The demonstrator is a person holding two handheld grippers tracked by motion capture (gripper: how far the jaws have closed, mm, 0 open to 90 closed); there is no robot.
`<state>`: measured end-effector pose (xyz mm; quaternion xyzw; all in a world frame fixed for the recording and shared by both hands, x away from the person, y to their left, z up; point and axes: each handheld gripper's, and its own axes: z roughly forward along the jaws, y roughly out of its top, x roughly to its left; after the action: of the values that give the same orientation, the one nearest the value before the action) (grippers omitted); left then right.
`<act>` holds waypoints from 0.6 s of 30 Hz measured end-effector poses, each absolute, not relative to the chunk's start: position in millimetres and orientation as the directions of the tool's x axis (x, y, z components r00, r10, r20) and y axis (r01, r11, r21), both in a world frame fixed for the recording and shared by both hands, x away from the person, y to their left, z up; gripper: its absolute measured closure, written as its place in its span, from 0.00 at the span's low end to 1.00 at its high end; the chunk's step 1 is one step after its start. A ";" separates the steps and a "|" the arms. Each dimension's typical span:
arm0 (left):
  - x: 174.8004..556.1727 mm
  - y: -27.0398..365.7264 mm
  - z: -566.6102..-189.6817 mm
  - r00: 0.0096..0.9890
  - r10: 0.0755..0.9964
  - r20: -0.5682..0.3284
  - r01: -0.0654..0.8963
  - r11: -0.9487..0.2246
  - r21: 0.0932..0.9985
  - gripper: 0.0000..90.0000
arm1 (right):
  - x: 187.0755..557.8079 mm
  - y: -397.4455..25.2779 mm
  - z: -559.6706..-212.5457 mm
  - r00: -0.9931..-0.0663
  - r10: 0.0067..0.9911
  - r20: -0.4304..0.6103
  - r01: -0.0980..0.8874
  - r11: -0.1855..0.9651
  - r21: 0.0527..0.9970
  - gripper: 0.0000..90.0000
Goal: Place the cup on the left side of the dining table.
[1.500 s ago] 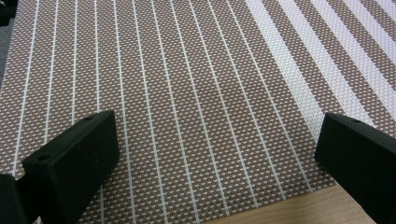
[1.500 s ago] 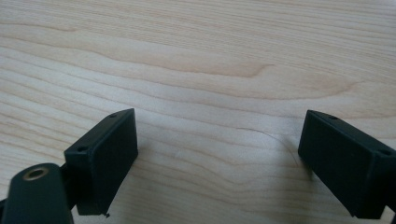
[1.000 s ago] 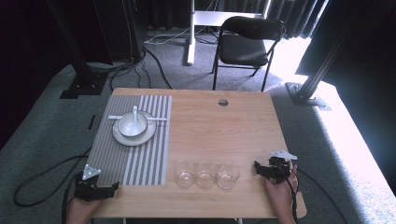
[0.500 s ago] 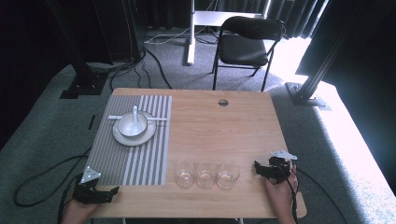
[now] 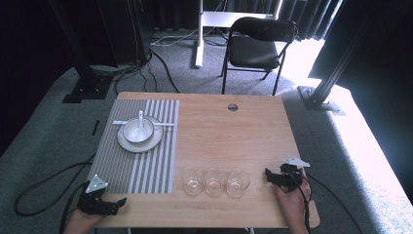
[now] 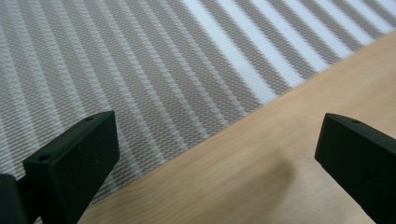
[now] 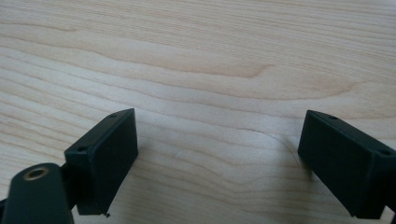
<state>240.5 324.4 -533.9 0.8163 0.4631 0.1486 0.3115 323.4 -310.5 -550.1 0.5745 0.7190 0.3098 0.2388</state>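
While the left gripper (image 5: 118, 201) sits at the near left corner of the table (image 5: 229, 131), its jaws are wide apart and hold nothing. In the left gripper view, the two black jaws stand far from each other, low over the place where the striped mat (image 6: 140, 70) ends and the bare wood (image 6: 261, 177) begins. A person's hand (image 5: 80, 223) holds this gripper from the bottom edge of the high view, and a black cable (image 5: 44, 195) trails away from it over the grey floor.

Farther back on the striped mat (image 5: 139, 156) there is a white plate (image 5: 141, 142). A white bowl (image 5: 138, 130) sits on the plate, and a white spoon (image 5: 141, 119) rests in the bowl.

Near the front edge of the table, just to the right of the mat, three clear glasses (image 5: 215, 182) stand upright in a row, close beside each other. They look empty.

To the right of the glasses is the right gripper (image 5: 268, 176), held by the other hand (image 5: 292, 204). It points toward the glasses and is near the last one, but it does not touch it. In the right gripper view its jaws are also wide apart, with only bare wood (image 7: 201, 70) between them.

A small round hole (image 5: 233, 107) sits at the far edge of the table. Behind the table stands a black chair (image 5: 255, 46).
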 end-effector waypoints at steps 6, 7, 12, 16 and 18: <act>243.2 319.2 -533.3 0.535 0.844 -0.038 0.661 -0.390 0.642 0.00 | 323.4 -310.5 -550.1 -0.227 0.974 0.012 0.678 0.149 0.720 0.13; 243.4 318.3 -533.0 0.541 0.840 -0.040 0.660 -0.394 0.639 0.00 | 323.4 -310.4 -550.1 -0.227 0.974 0.012 0.678 0.149 0.720 0.13; 243.8 311.9 -529.3 0.566 0.824 -0.038 0.642 -0.411 0.648 0.00 | 323.4 -310.5 -550.1 -0.227 0.974 0.012 0.678 0.149 0.720 0.13; 244.7 305.7 -526.2 0.575 0.818 -0.020 0.629 -0.427 0.650 0.00 | 323.4 -310.5 -550.1 -0.227 0.974 0.012 0.678 0.149 0.720 0.13; 244.9 303.5 -525.3 0.578 0.816 -0.015 0.624 -0.431 0.652 0.00 | 323.4 -310.5 -550.1 -0.227 0.974 0.012 0.678 0.149 0.720 0.13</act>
<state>244.9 303.5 -525.3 0.8317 0.4326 0.1537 0.3123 323.4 -310.5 -550.1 0.5739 0.7193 0.3101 0.2388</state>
